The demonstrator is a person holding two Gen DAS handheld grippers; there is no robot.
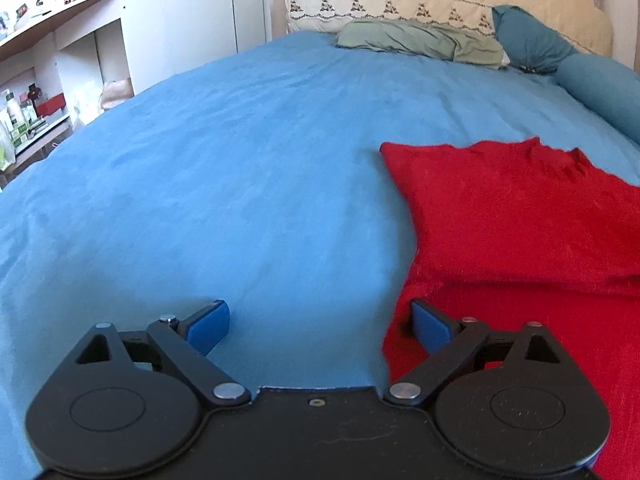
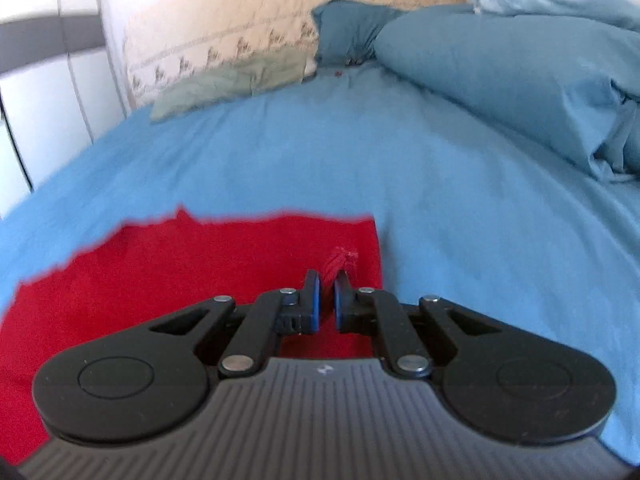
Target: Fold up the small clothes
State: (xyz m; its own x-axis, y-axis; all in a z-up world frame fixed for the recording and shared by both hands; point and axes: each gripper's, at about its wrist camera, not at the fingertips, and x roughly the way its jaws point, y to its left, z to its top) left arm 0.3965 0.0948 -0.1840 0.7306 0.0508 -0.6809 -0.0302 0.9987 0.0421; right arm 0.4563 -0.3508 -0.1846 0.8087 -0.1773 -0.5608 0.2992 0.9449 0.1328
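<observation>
Left wrist view: the left gripper [image 1: 320,324] hangs low over the bed [image 1: 224,184], its jaws spread wide and nothing between them. The right-hand blue pad [image 1: 430,326] sits at the left border of the red garment [image 1: 520,216], though whether it touches the cloth cannot be told. The garment lies toward the near right part of the bed, with an upper layer already doubled over a lower one (the fold line runs across the near right). A green pillow [image 1: 416,40] and a teal cushion [image 1: 536,46] rest at the head edge, well apart from the work.

Right wrist view: the right gripper [image 2: 326,294] has its jaws pressed nearly together, pinching a small bunched tuft of the red garment [image 2: 180,272] near the cloth's right edge; the tuft stands up above the pads. The picture is smeared. A rumpled blue duvet [image 2: 520,76] occupies the bed's far right.

Assessment: the step in hand appears to be carrying the pinched right edge across to make a fold. To do it well, the grip should keep its hold on the tuft, the edge should be raised just clear of the lower layer, drawn level across and laid parallel to the opposite edge. The idle left gripper could pin the left border so the garment does not slide.
</observation>
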